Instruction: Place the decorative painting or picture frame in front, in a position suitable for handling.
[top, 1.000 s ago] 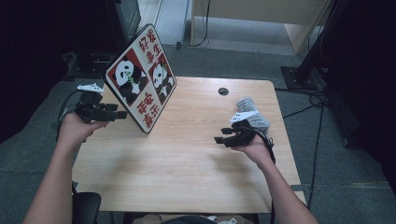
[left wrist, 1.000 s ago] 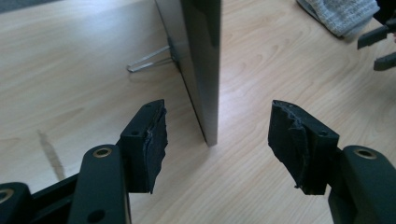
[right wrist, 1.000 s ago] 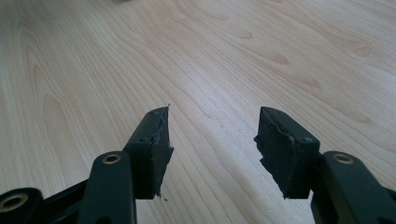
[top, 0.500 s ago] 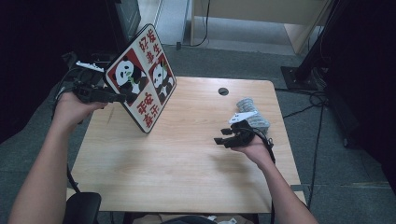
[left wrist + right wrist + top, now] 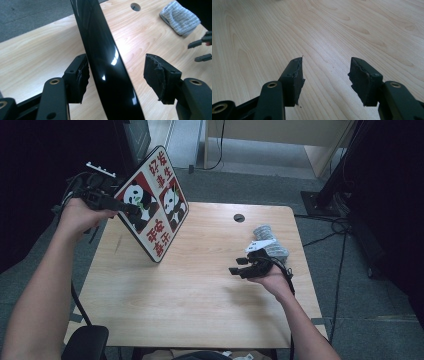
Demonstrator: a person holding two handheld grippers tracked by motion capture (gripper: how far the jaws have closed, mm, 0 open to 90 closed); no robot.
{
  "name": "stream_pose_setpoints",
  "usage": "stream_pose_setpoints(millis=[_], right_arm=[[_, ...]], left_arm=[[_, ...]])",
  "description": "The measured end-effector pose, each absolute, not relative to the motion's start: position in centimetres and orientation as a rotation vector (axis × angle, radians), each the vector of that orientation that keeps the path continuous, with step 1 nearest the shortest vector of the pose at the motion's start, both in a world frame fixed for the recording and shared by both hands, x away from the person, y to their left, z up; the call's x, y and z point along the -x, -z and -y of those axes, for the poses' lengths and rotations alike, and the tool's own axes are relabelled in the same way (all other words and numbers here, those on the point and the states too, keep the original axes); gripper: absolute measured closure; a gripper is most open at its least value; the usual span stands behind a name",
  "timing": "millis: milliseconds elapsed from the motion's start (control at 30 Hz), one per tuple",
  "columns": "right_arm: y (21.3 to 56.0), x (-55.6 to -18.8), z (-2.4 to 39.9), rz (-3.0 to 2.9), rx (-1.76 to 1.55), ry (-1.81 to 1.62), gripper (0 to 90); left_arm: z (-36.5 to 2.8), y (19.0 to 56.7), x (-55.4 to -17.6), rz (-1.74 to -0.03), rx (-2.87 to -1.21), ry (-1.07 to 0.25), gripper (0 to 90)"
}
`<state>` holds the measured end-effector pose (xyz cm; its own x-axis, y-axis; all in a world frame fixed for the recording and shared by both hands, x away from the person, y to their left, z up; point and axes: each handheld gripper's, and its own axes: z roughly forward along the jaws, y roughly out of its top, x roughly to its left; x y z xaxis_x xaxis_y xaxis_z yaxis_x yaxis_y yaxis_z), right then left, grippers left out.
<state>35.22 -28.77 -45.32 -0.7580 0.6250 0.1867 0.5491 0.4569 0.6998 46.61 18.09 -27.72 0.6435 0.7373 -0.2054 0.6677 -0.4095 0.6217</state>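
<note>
1. The left gripper point(image 5: 131, 209) straddles the upper-left rim of the board point(image 5: 156, 205). In the left gripper view its left pad point(image 5: 79, 75) sits at the glossy black back of the board point(image 5: 105, 60), the right pad point(image 5: 157, 75) stands clear of it, so the jaws are released, not clenched.
2. The board stands tilted on one corner on the table point(image 5: 200, 295), just right of and below the left gripper.
3. The right gripper point(image 5: 239, 266) hovers low over bare wood, jaws spread and holding nothing, well apart from the board.
4. A cloth point(image 5: 270, 245) lies just behind the right gripper, near the table's right edge; a cable hole point(image 5: 239, 218) sits beyond it.
5. Between the two grippers the tabletop is open; the near half is bare too.
6. The board is flat, thin and square with rounded corners, its front printed with pandas and red panels. The cloth is grey and ribbed; the table is pale wood grain.
</note>
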Motion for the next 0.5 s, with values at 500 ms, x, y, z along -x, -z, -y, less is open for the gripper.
stream_pose_setpoints(millis=[500], right_arm=[[45.4, -34.9, 28.9, -2.594, -1.045, -1.188, 44.9]], left_arm=[[-17.2, 25.7, -50.2, -1.102, -2.220, -0.129, 37.2]])
